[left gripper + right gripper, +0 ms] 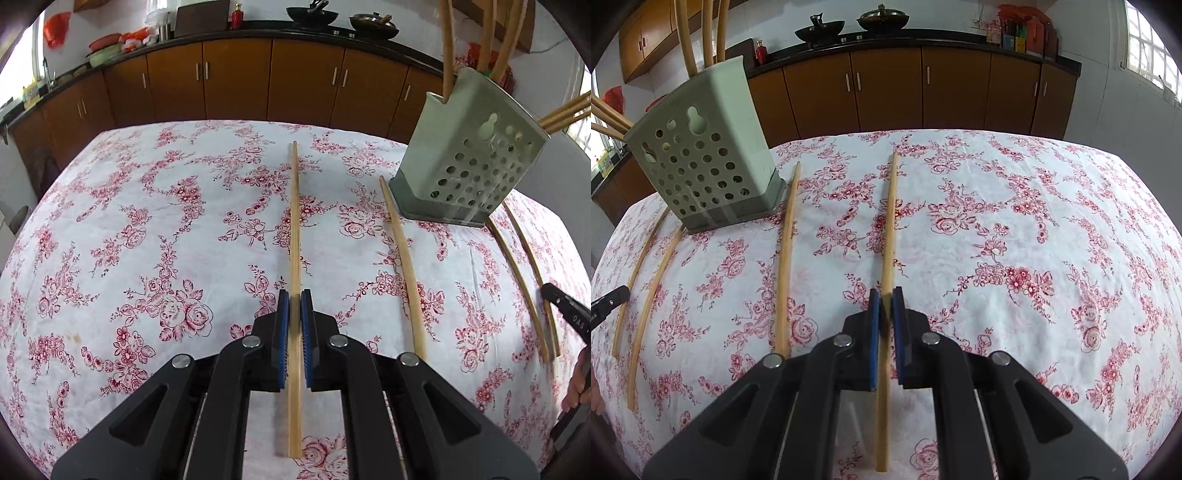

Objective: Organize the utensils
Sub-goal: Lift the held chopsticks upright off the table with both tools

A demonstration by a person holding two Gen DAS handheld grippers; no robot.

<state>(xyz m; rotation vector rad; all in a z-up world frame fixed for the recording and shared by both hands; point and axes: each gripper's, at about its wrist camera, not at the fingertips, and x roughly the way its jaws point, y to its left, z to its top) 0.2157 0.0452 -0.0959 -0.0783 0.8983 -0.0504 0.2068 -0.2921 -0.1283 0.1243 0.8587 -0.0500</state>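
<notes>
Four bamboo chopsticks lie on the floral tablecloth. In the left wrist view my left gripper [294,297] is shut on one chopstick [294,221] that runs between its blue pads. A second chopstick [402,266] lies to its right, and two more [521,280] lie past the pale green perforated utensil holder [469,162], which has several chopsticks standing in it. In the right wrist view my right gripper [885,295] is shut on a chopstick [889,229]. Another chopstick [786,266] lies to its left. The holder [701,162] stands at the far left.
The table [147,221] is covered by a white cloth with red flowers. Brown kitchen cabinets [236,81] stand behind it, with woks [312,16] on the counter. The tip of the other gripper [565,310] shows at the right edge, and in the right wrist view at the left edge [609,299].
</notes>
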